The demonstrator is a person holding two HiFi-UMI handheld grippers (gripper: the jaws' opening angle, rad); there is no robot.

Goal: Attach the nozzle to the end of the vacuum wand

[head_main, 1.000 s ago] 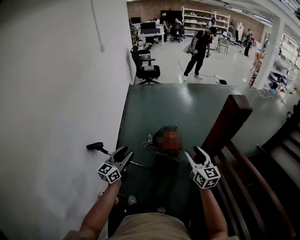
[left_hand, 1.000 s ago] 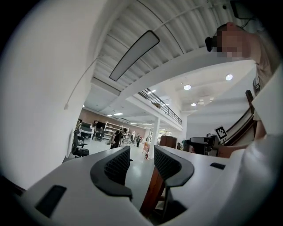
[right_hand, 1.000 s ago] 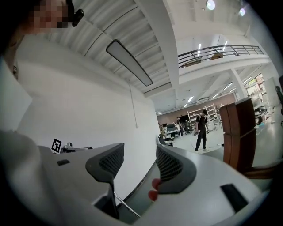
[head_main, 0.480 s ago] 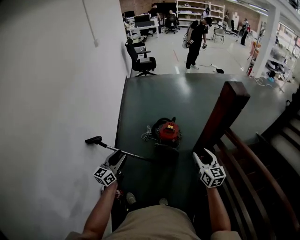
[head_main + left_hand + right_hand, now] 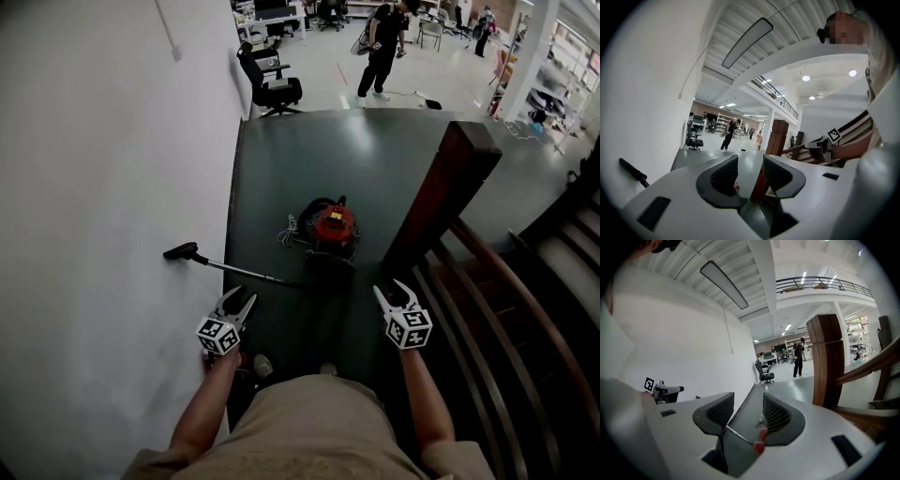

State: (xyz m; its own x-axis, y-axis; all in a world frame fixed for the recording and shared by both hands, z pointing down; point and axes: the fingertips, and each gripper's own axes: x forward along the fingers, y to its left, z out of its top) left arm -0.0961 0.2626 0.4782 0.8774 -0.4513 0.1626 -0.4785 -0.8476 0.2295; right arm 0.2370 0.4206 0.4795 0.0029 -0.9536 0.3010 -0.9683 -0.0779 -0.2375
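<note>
On the dark green floor stands a red canister vacuum (image 5: 333, 228). Its thin metal wand (image 5: 248, 273) runs left to a black nozzle (image 5: 183, 251) lying against the white wall. My left gripper (image 5: 236, 301) hovers just this side of the wand, open with nothing between its jaws. My right gripper (image 5: 395, 292) hangs to the right of the vacuum, also open and empty. In the right gripper view the wand (image 5: 736, 432) and a bit of the red vacuum (image 5: 760, 440) show between the jaws, far off. In the left gripper view the left gripper (image 5: 750, 163) faces the hall, with the nozzle (image 5: 632, 170) at the left edge.
A white wall (image 5: 94, 187) borders the floor on the left. A brown wooden post (image 5: 439, 197) and a stair railing (image 5: 511, 281) stand to the right. A loose cable (image 5: 291, 232) lies by the vacuum. Farther off are an office chair (image 5: 269, 82) and a standing person (image 5: 380, 42).
Both grippers have sunk toward the floor and the head view has tilted further down, so the vacuum and wand sit higher in the picture. Nothing was taken hold of.
</note>
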